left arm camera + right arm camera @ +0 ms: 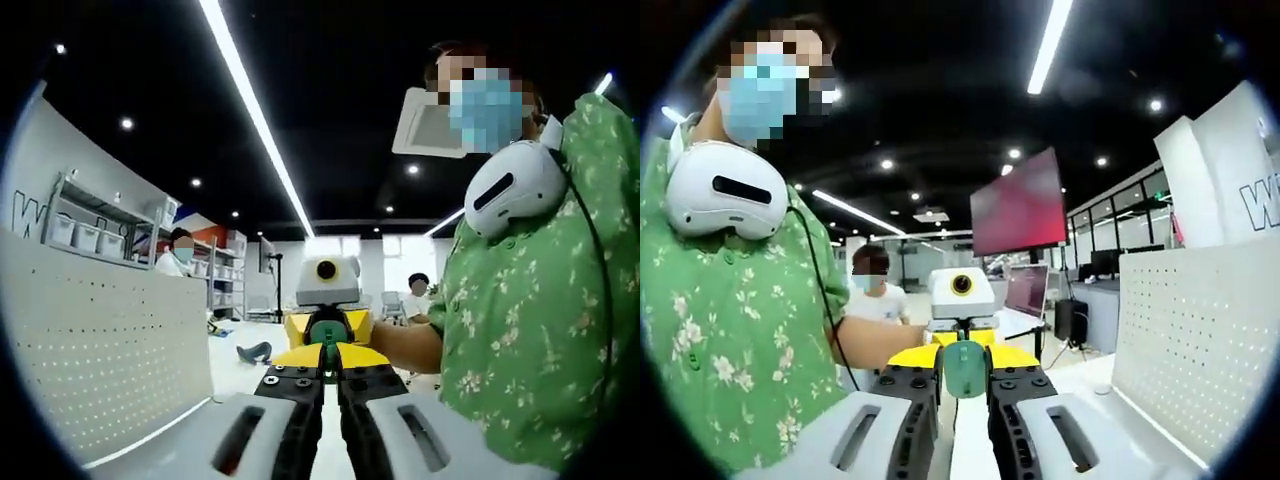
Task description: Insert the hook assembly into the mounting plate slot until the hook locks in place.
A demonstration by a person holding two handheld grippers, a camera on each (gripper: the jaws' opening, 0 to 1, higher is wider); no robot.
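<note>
Where the grippers stand: left gripper (322, 392) and right gripper (962, 380) are raised and face each other, so each one's yellow front appears in the middle of the other's view.
Left gripper jaws: black, drawn together with only a thin line between them, nothing held.
Right gripper jaws: set on either side of a green piece (963, 368), their tips against its two edges, apparently clamped on it.
Green piece: rounded, upright, at the right gripper's tips, between the two grippers; in the left gripper view it sits centred in the right gripper's yellow front. Whether it is the hook assembly cannot be told.
Perforated white panel (1200, 340): upright, with rows of small holes, beside the grippers and apart from the green piece; in the left gripper view it fills the lower left.
Person (530, 330): green floral shirt, close behind the grippers, with a white headset (515, 190) at the neck.
Background: shelves with bins (100, 230), long ceiling light strip (250, 110), red screen (1020, 205), two other people seated farther off.
</note>
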